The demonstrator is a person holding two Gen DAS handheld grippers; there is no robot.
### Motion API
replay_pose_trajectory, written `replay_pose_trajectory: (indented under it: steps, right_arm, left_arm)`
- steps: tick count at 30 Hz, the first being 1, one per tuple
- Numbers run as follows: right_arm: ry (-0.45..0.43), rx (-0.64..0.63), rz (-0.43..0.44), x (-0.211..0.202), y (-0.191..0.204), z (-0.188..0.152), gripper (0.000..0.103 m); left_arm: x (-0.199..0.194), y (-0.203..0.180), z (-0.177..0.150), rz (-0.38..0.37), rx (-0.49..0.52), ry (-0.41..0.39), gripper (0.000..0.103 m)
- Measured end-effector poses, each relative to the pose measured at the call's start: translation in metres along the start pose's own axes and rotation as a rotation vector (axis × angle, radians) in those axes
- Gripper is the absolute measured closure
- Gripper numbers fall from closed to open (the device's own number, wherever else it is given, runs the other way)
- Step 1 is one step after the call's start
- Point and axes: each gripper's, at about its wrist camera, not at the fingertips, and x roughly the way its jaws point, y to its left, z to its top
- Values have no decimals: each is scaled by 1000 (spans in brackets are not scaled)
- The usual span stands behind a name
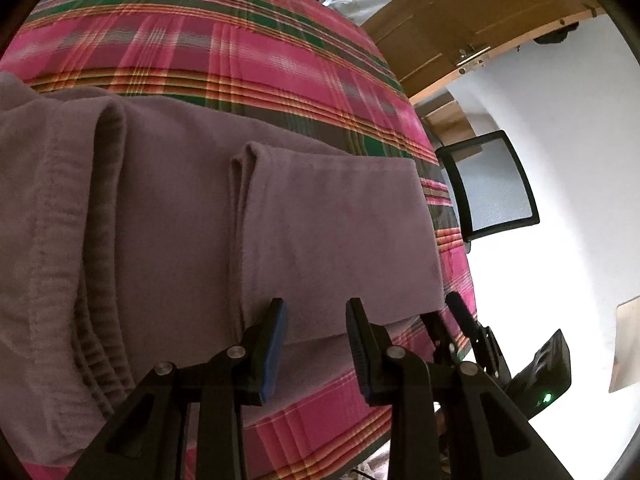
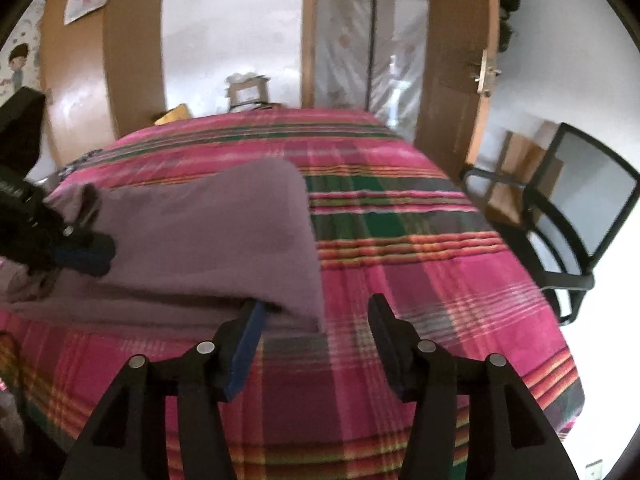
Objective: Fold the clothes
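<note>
A mauve garment [image 1: 320,220] lies folded in layers on the plaid bedspread [image 1: 240,52], with a smaller folded panel on top. My left gripper [image 1: 318,316] hovers at the near edge of that panel. Its jaws stand apart and the pads press on nothing. In the right wrist view the same garment [image 2: 220,232] lies to the left. Its near corner hangs loosely between the wide-apart jaws of my right gripper [image 2: 316,312] and brushes the left fingertip [image 2: 254,312]. The left gripper [image 2: 84,248] shows there over the garment's left part. The right gripper [image 1: 448,316] shows at the panel's right corner.
The pink, green and orange bedspread [image 2: 400,280] covers a bed. A black mesh office chair [image 2: 580,208] stands close to its right side. Wooden doors [image 2: 452,80] and a white wall lie beyond. Small items [image 2: 246,92] sit at the far end of the bed.
</note>
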Motion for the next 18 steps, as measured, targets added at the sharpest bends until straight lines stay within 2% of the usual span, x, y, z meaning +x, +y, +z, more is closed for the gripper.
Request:
replay_pose_trajectory:
  steps: [8,18]
  right_arm:
    - [6,54,-29,5,-7,1,47]
    - [16,139,-10,10,-24,-3,46]
  left_arm:
    - [-2,-1,-4,18,24,-10,72]
    - [2,-5,-10,31,59,-50,72]
